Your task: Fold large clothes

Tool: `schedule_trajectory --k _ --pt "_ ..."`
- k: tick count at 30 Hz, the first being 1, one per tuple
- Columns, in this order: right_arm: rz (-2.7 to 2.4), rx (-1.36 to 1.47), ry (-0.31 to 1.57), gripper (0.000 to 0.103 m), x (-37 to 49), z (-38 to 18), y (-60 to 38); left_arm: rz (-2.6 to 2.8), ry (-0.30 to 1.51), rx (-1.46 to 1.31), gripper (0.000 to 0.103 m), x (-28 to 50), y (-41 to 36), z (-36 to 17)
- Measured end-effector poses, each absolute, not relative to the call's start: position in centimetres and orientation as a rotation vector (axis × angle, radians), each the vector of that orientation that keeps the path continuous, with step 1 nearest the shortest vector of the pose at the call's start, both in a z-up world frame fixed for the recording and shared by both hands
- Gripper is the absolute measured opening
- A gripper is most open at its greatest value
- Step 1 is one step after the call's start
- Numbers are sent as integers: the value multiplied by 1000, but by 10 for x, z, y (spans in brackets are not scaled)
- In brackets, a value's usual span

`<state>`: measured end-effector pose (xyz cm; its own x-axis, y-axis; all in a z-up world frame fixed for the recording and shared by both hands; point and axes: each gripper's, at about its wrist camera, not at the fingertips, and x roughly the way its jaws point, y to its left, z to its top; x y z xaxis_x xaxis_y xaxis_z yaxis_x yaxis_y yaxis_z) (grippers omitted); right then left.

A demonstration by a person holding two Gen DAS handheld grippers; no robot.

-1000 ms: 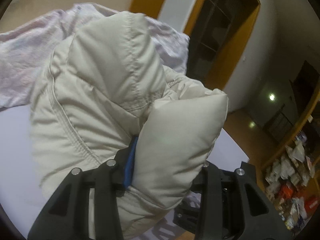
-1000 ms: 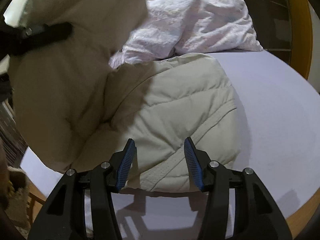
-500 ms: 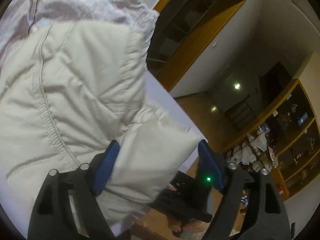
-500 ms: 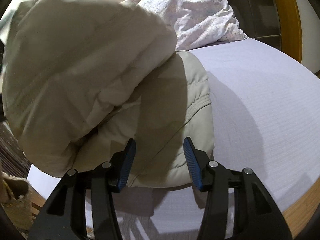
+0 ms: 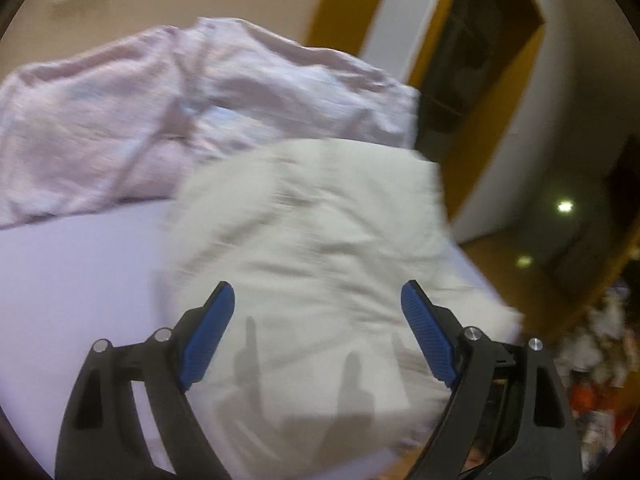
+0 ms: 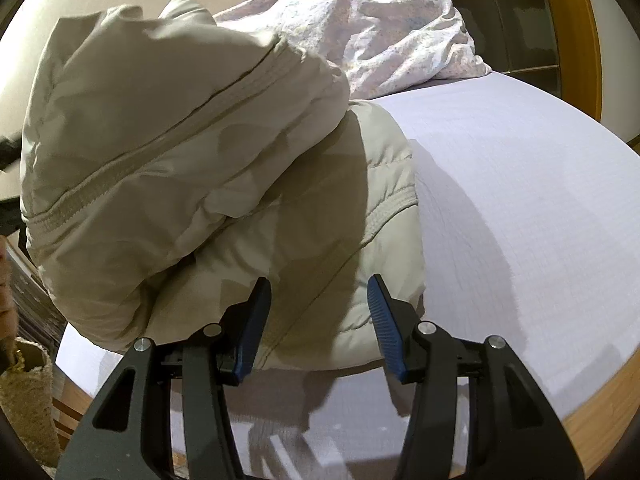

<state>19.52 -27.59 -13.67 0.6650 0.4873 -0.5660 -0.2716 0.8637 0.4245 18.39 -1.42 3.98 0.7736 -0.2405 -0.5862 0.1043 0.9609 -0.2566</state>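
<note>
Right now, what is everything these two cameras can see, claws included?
Puffy jacket: one, cream, folded over on itself on the surface, near its front edge.
Crumpled cloth: one, pale pink-white, bunched behind the jacket.
Work surface: one, pale lilac sheet with a wooden rim, under both.
Doorway frame: one, orange-brown, in the background past the surface.
Shelf clutter: several blurred items, mixed colours, far right; too blurred to name.
Left claw: black with blue pads, jaws opening, nothing gripped, jacket below it.
Right claw: black with blue pads, open, empty, over the jacket's near edge.
</note>
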Motion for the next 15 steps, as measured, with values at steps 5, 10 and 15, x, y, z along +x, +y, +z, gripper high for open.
schedule_trajectory --k 5,10,15 --pt "431 328 731 52 195 -138 -280 -118 735 -275 85 207 19 12" --pt "420 322 732 52 198 -139 -283 -139 765 -302 87 210 8 -8" --pt "327 331 708 52 199 -133 -310 -115 783 -249 92 222 -21 -10"
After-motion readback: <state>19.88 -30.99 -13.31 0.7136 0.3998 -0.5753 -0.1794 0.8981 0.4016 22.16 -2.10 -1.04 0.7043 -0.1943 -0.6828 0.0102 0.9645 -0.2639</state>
